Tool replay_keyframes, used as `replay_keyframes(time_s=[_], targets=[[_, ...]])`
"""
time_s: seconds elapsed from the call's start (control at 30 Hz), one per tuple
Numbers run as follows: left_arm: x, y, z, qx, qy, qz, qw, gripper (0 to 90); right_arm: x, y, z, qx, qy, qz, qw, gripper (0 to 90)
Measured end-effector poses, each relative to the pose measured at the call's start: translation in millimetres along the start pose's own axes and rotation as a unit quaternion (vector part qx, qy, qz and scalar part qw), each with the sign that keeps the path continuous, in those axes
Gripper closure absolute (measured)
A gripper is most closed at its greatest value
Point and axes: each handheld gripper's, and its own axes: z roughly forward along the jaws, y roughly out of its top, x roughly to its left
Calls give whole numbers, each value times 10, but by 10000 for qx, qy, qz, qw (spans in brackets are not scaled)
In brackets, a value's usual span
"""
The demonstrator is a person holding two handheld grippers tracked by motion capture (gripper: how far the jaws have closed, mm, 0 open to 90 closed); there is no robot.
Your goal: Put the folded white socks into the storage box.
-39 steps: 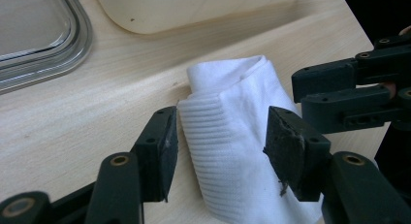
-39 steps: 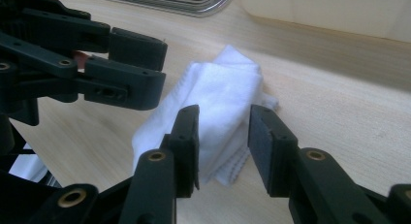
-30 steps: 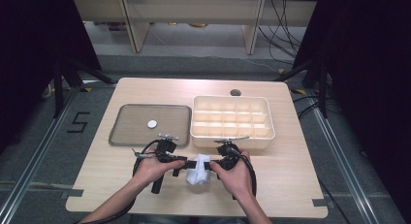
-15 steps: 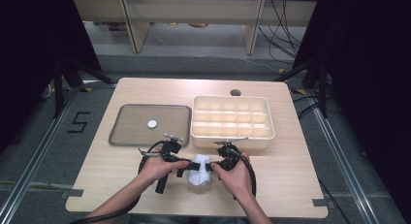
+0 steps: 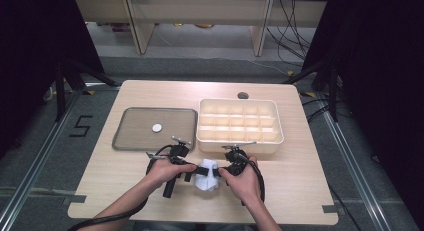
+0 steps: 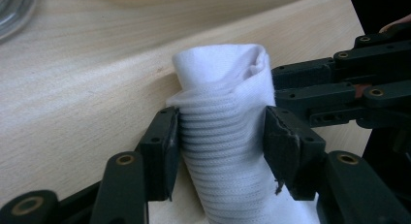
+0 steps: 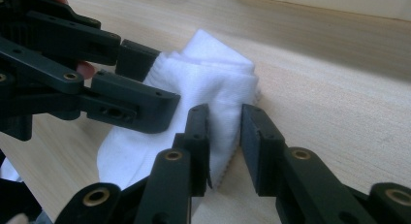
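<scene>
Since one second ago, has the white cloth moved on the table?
No. The cloth lies at the same spot below the compartment box, between the left gripper and right gripper.

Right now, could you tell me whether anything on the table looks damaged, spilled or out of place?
Nothing is spilled. The white sock sits bunched and rolled between the two hand-held grippers rather than flat. One pad of the left hand-held gripper looks chipped along its edge. A small white disc lies alone on the grey tray.
</scene>
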Motion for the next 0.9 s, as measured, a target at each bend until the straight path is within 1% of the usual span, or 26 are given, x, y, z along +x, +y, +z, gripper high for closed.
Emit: replay_keyframes(time_s=[0.03,0.07,0.1,0.13,0.2,0.23,0.27,0.3,0.33,0.37,0.4,0.43,0.5,0.57,0.6,0.63,0.7,0.73,0.77,0.8,0.83,0.9], targets=[[0,0,0,0,0,0,10000,485,-7,1,-1,10,-29,-19,10000,738],[-16,0,9,30,24,-42,10000,493,-7,0,4,-5,-85,-18,10000,739],[-17,4,12,59,52,19,10000,498,3,-1,1,6,-46,34,10000,739],[-18,4,18,63,75,71,9999,504,-13,6,5,37,-10,-9,10000,740],[-30,7,25,100,114,94,9998,523,-13,4,10,17,-40,-4,10000,742],[-28,13,22,153,144,167,9996,530,-14,3,12,21,-39,-9,10000,742],[-49,14,37,76,144,61,9998,537,-18,1,13,23,-36,-27,10000,742],[-43,19,37,106,129,101,9998,547,-22,0,14,29,-23,-32,10000,742],[-51,22,50,53,99,34,9999,554,-20,1,14,14,40,-6,10000,743],[-28,24,33,202,96,199,9996,566,-27,1,19,31,34,19,10000,742],[-27,23,33,204,86,211,9995,583,-39,0,26,11,52,-35,10000,742],[-32,22,38,169,68,201,9996,597,-34,-4,24,8,26,10,10000,742],[-35,20,43,131,10,215,9997,630,-30,-6,26,-31,-23,20,10000,743],[-40,16,46,110,2,293,9995,664,-35,-1,28,11,31,-1,10000,742],[-62,13,59,19,11,208,9998,677,-21,-4,28,20,66,84,9999,742],[-62,12,60,16,8,237,9997,687,-34,-3,29,8,48,13,10000,742],[-65,10,62,3,-33,225,9997,704,-32,-6,30,-11,12,9,10000,741],[-55,10,62,-8,-48,265,9996,710,-31,-7,28,-15,3,8,10000,741],[-45,9,54,30,-47,315,9995,714,-31,-8,27,-15,4,11,10000,740],[-54,3,60,-48,-61,265,9996,720,-33,-9,26,-12,19,7,10000,737],[-48,0,55,-48,-51,345,9994,727,-34,-13,23,-20,27,-24,10000,734],[-54,-5,51,-80,-30,392,9992,733,-29,-20,21,-48,42,-18,10000,722]])
